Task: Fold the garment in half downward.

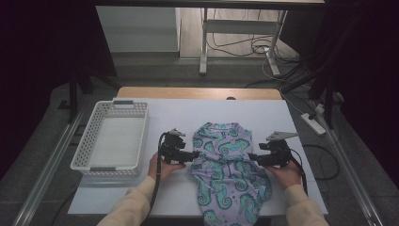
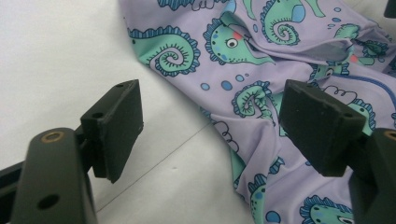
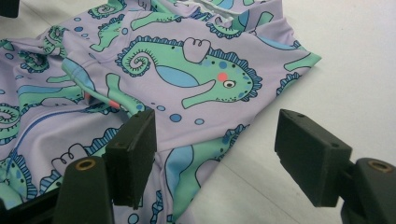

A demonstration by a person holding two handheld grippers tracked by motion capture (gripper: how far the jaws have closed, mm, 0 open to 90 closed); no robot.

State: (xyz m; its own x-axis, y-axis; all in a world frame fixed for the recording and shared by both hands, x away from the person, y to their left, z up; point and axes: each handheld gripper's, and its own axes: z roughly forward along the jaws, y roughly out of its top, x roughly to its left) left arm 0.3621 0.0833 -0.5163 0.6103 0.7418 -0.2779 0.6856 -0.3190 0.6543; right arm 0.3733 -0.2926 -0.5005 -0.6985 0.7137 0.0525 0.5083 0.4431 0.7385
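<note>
While the seahorse-print garment (image 1: 229,165) lies rumpled mid-table beside the white basket (image 1: 113,139), the left gripper (image 1: 194,154) and right gripper (image 1: 252,157) flank its edges, jaws wide and empty, apparently poised to pinch the fabric for folding.

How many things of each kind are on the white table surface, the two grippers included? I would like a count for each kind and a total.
Garment, lilac with a seahorse print: 1
White basket: 1
Grippers, both open: 2, the left gripper and the right gripper
Total: 4
</note>
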